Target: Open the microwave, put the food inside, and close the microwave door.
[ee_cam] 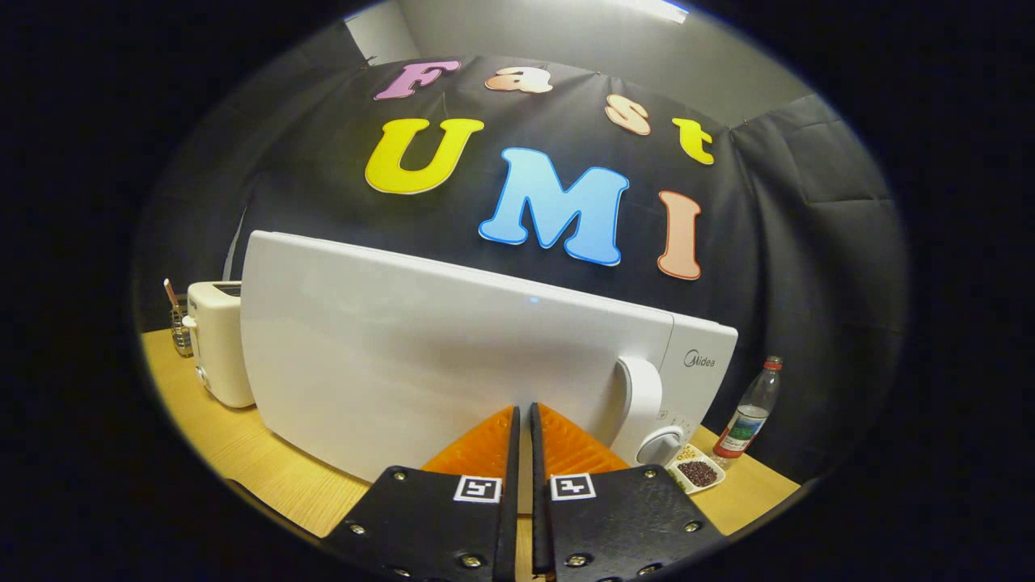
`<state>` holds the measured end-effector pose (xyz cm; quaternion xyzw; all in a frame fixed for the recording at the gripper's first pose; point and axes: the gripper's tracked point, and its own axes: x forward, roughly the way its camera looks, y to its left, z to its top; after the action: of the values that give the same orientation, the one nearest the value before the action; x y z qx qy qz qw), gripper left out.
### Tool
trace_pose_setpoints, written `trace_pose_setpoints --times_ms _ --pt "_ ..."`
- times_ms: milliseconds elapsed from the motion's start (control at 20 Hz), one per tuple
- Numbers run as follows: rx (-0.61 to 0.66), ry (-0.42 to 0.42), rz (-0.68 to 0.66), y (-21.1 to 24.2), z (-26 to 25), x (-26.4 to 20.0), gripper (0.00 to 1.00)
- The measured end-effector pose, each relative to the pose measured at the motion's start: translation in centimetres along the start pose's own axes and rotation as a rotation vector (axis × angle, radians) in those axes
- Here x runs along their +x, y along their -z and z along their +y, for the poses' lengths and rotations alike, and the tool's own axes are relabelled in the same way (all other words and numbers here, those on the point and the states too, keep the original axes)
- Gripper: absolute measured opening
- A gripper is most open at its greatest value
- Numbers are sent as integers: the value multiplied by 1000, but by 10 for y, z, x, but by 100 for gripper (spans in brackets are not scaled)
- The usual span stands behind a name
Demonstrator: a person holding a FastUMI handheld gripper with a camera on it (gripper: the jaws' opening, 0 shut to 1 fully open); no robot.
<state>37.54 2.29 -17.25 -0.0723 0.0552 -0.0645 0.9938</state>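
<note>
The gripper point(522, 411) has its fingers together, holding nothing, tips near the shut microwave point(453, 364) door. Beside the microwave, a small dish point(697, 471) holds dark beans.

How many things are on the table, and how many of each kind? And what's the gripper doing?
Kitchen machines: 2, the big white microwave with its door closed and the cream toaster
Bottles: 1, the clear plastic bottle with a red cap
Dishes: 1, the small white dish of dark food
Total: 4
The gripper is shut, fingers together just in front of the microwave door.
</note>
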Motion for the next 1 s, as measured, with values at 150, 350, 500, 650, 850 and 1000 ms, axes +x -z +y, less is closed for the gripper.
trace_pose_setpoints --times_ms 150,350,500,650,850,1000 --pt "103 -71 34 1 9 -29 5" --pt "84 -160 -11 -12 15 -99 5" --pt "90 -204 -64 -38 6 -161 5" --pt "87 -243 -92 -61 -4 -218 4" --pt "136 -331 -82 -86 -19 -288 5" --pt "155 -359 -67 -98 -36 -330 5"
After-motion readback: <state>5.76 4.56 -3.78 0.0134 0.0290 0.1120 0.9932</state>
